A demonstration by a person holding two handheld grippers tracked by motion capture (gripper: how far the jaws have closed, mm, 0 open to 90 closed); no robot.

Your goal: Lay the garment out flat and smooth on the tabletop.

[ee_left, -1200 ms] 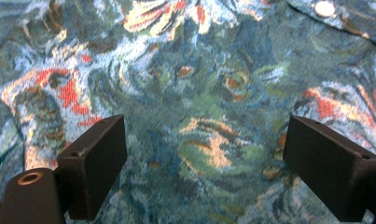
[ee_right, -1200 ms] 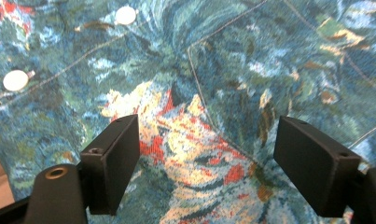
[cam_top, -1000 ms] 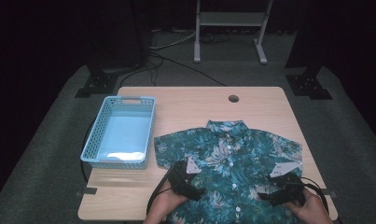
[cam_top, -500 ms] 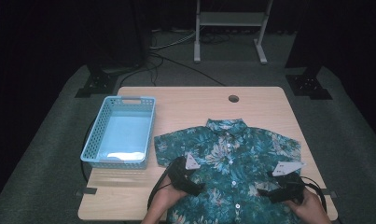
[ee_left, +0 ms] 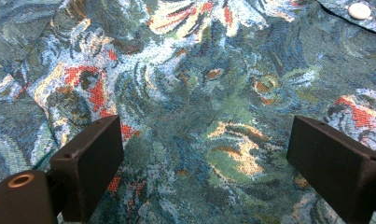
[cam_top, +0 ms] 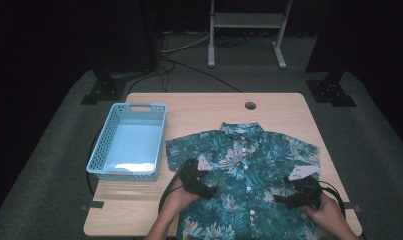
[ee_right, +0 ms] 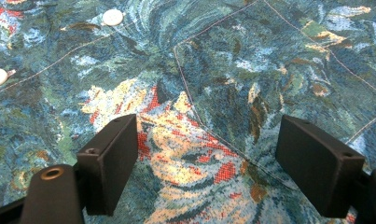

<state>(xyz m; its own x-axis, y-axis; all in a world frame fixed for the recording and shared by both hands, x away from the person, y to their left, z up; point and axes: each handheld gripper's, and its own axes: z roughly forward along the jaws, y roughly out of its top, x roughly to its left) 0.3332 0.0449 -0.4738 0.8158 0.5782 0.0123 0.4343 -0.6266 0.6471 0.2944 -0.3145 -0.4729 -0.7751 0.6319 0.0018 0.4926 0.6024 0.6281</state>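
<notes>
1. A floral shirt (cam_top: 249,175) lies spread flat, buttoned front up, over the lower right part of the wooden table (cam_top: 204,107) in the high view, its collar toward the top of the frame and its hem running off the bottom edge.
2. The left gripper (cam_top: 206,189) sits at the lower centre of the high view, over the shirt's left half just below its left sleeve. In the left gripper view (ee_left: 204,163) its two black jaws stand wide apart with the patterned cloth lying flat between them; nothing is pinched. A white button (ee_left: 359,10) shows at the upper right of that view.
3. The right gripper (cam_top: 284,199) sits at the lower right of the high view, over the shirt's right half below the right sleeve. In the right gripper view (ee_right: 209,158) its jaws are likewise spread wide over flat cloth, above a stitched pocket (ee_right: 269,84); it grips nothing.
4. A light blue basket (cam_top: 100,150) stands at centre left of the high view, just beside the shirt's left sleeve. I see nothing in it.
</notes>
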